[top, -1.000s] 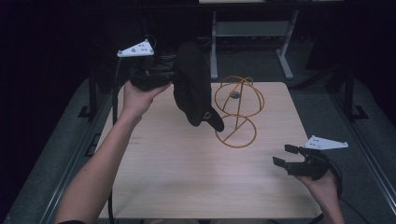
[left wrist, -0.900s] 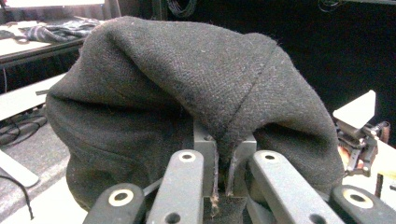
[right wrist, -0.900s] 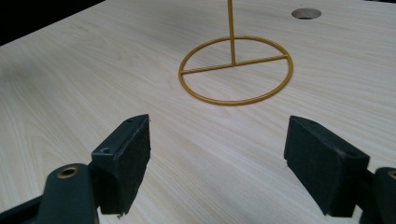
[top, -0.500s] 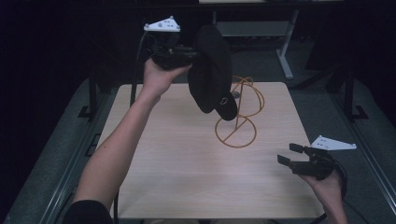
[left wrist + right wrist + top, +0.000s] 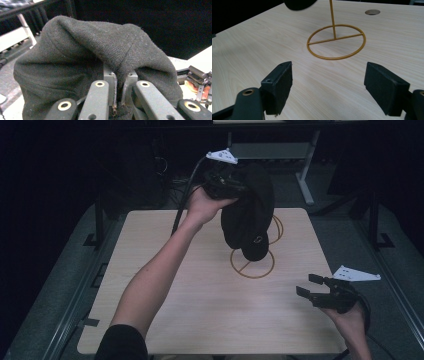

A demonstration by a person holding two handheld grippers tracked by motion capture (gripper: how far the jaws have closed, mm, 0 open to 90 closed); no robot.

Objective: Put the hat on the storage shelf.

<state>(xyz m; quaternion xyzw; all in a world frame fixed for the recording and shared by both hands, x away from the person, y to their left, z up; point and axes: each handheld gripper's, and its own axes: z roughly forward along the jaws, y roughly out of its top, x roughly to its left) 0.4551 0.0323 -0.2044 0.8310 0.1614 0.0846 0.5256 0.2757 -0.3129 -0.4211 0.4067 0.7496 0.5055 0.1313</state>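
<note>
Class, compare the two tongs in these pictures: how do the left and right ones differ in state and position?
The left tongs are shut on the black hat, pinching a fold of its fabric; the right tongs are open and hold nothing. The left tongs are raised above the gold wire stand at the table's far side; the right tongs sit low over the table near its right edge. Both are hand-held with black jaws.

Left arm extended, left gripper (image 5: 226, 184) raised high, jaws clamped tight. Right gripper (image 5: 311, 291) low near table, jaws wide apart.
</note>
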